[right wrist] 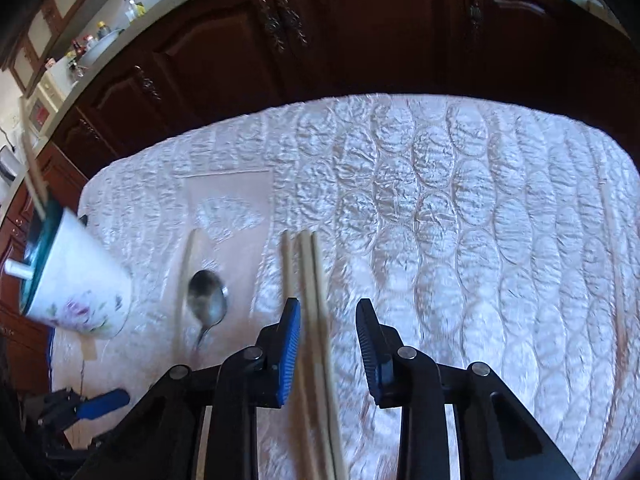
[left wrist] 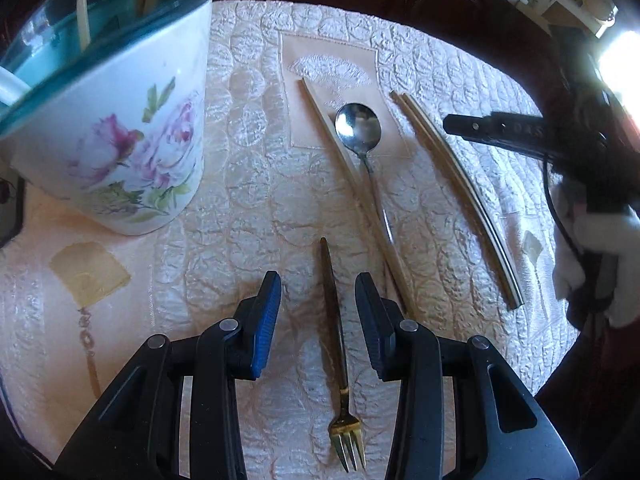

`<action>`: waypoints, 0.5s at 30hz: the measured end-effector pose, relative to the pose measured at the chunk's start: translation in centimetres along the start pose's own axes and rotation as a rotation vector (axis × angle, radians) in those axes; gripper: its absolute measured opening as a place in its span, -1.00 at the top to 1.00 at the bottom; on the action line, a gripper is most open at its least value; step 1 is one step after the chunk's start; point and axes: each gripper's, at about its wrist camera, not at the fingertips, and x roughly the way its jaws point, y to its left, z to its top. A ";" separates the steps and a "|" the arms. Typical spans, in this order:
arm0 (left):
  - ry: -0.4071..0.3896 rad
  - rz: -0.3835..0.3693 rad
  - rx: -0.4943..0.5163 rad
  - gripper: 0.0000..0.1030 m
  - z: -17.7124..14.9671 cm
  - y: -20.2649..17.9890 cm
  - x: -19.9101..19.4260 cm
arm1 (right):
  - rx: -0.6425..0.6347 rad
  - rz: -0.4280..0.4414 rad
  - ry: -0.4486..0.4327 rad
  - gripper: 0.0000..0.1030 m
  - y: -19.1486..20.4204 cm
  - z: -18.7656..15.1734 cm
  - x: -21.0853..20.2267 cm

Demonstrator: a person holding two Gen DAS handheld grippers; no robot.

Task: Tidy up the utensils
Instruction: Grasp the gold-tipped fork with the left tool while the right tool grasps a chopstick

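Note:
A gold fork with a dark handle (left wrist: 334,320) lies on the quilted cloth, tines toward the camera. My left gripper (left wrist: 318,292) straddles its handle, open, and neither pad touches it. A steel spoon (left wrist: 357,126) and a single chopstick (left wrist: 340,160) lie just beyond. A pair of pale chopsticks (right wrist: 316,280) runs between the fingers of my right gripper (right wrist: 328,308), nearer the left pad, with gaps on both sides. The floral cup (left wrist: 120,140) with a teal inside stands at the left and holds chopsticks and a white handle.
A white quilted tablecloth (right wrist: 480,240) covers the table, whose far edge meets dark wooden cabinets (right wrist: 320,40). In the left wrist view a white-gloved hand (left wrist: 600,260) holds the other gripper at the right. A counter with bottles (right wrist: 100,36) runs along the upper left.

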 end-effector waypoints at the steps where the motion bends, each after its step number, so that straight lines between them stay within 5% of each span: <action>1: 0.004 0.001 -0.001 0.27 0.0 0.0 0.2 | 0.001 -0.002 0.016 0.49 -0.1 0.3 0.7; 11: 0.007 0.012 0.007 0.27 0.8 -0.3 1.0 | -0.004 0.008 0.057 0.71 -0.7 1.7 2.4; 15: 0.009 0.008 0.001 0.27 0.9 -0.2 1.0 | -0.096 -0.094 0.078 0.90 -0.1 2.0 2.7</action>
